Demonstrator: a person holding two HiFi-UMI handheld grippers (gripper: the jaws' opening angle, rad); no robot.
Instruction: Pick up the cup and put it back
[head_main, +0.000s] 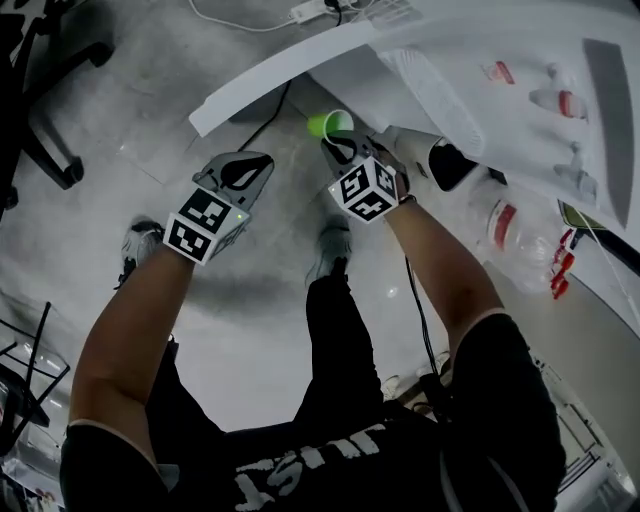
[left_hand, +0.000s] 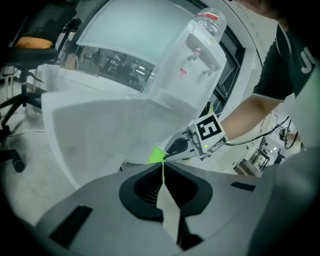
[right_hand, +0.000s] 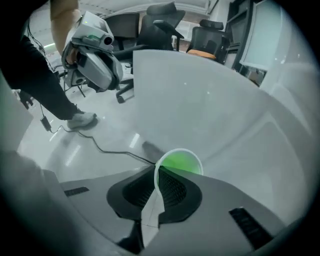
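Green cup (head_main: 330, 123) is pinched by its rim in the clenched right gripper (head_main: 340, 146), above the floor beside the white table (head_main: 262, 80) edge. Left gripper (head_main: 243, 176), jaws together and empty, sits to its left.

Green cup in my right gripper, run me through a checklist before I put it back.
1. Grip: ok, right gripper pinches the rim of the green cup.
2. Cup empty: ok, nothing shows inside.
3. Left gripper clear: ok, shut, empty, apart from the cup.
4. Cup above the table: not ok, head view shows floor behind it.
5. Landing spot: cannot tell.
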